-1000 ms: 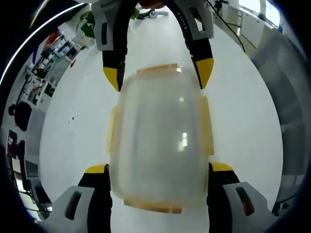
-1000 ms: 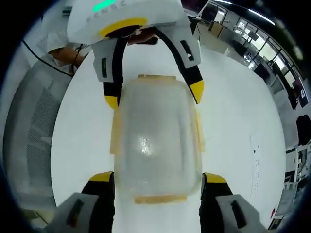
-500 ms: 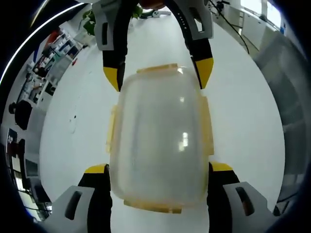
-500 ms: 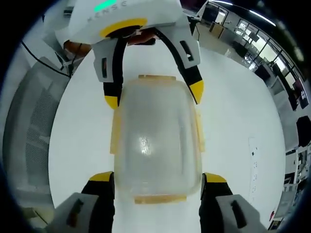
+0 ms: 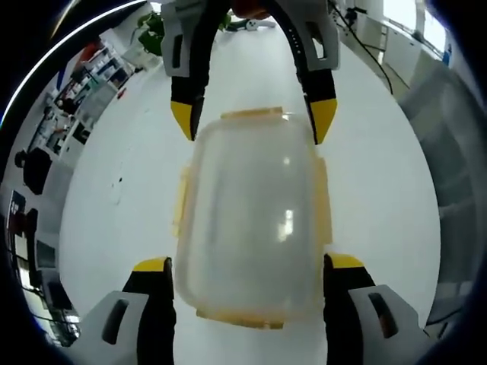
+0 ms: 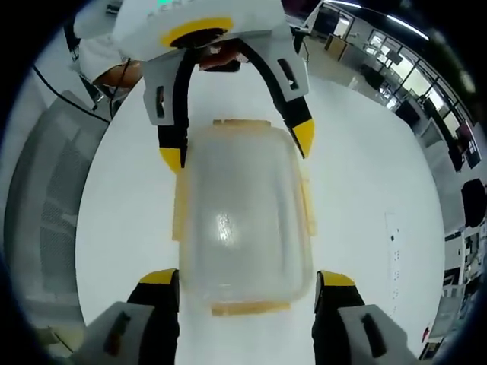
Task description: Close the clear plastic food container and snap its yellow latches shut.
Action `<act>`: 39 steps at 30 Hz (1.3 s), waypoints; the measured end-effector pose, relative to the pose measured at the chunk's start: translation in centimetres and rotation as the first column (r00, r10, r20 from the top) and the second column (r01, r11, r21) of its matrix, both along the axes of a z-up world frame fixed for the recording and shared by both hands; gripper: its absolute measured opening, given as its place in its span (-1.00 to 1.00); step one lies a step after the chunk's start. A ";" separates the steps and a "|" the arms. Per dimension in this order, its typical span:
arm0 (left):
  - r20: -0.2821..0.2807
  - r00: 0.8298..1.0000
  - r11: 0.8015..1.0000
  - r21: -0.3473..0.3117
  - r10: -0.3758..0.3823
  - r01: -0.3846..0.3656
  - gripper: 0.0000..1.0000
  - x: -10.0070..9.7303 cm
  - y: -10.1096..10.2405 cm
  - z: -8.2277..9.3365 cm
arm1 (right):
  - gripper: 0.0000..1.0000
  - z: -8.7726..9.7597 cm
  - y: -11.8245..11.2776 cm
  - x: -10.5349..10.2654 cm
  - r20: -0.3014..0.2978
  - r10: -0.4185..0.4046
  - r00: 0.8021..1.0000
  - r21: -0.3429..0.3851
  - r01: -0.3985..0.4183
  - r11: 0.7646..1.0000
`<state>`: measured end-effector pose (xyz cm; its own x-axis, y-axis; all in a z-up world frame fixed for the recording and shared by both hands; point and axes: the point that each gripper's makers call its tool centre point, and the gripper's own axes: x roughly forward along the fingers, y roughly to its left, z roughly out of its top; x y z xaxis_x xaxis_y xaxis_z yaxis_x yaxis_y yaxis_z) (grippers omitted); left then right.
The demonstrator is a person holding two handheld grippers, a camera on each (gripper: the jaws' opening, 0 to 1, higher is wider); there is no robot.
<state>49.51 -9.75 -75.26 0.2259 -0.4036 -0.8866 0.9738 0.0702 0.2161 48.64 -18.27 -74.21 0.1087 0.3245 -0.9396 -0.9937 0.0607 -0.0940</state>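
— Where is the container seen?

— A clear plastic container (image 5: 255, 220) with its lid on is seen lying on the white counter (image 5: 122, 198), in the middle between the two grippers. In the left gripper view it is framed by the left gripper (image 5: 249, 268), whose yellow-tipped fingers (image 5: 152, 266) are held apart, one on each side of the near end. Whether the container walls are touched by them cannot be told.

— And from the other side?

— In the right gripper view the same container (image 6: 245, 217) is framed the same way by the right gripper (image 6: 248, 277), its fingers (image 6: 161, 277) likewise spread wide at either side of the near end. Contact cannot be judged there either.

— Is each gripper caught by the other's camera?

— Yes. The right gripper (image 5: 253, 125) is shown at the far end in the left gripper view, fingers open astride that end. The left gripper (image 6: 236, 148) is shown in the same manner in the right gripper view.

— The latches?

— Yellow latches (image 5: 322, 201) are seen along the long sides and at both ends (image 6: 251, 307). Whether they are snapped down cannot be told.

— What differs between the views?

— Shelving and clutter (image 5: 72, 99) are shown at the left in the left gripper view. A person's hand (image 6: 122, 74) and a grey meshed surface (image 6: 46, 213) are shown in the right gripper view.
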 end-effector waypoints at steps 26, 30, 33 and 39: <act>0.039 0.995 0.995 -0.025 0.095 -0.094 0.58 -2.8 1.3 3.4 | 0.42 3.0 -2.2 -3.7 0.033 -0.116 0.993 0.050 0.114 0.992; 0.040 0.993 0.994 -0.032 0.109 -0.107 0.59 -3.9 1.8 3.6 | 0.41 3.2 -2.5 -4.8 0.032 -0.141 0.990 0.066 0.138 0.988; 0.037 0.990 0.989 -0.055 0.139 -0.137 0.58 -4.4 2.1 4.1 | 0.40 3.4 -2.6 -5.6 0.038 -0.168 0.985 0.089 0.164 0.982; 0.050 0.981 0.974 -0.137 0.188 -0.180 0.56 -5.7 2.2 4.7 | 0.37 3.2 -2.9 -7.3 0.065 -0.218 0.974 0.130 0.208 0.969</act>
<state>43.79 -7.57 -70.53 0.3599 -0.4622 -0.8104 0.9266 0.2786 0.2526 41.35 -21.15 -71.00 0.2598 0.3971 -0.8802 -0.9463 0.2863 -0.1502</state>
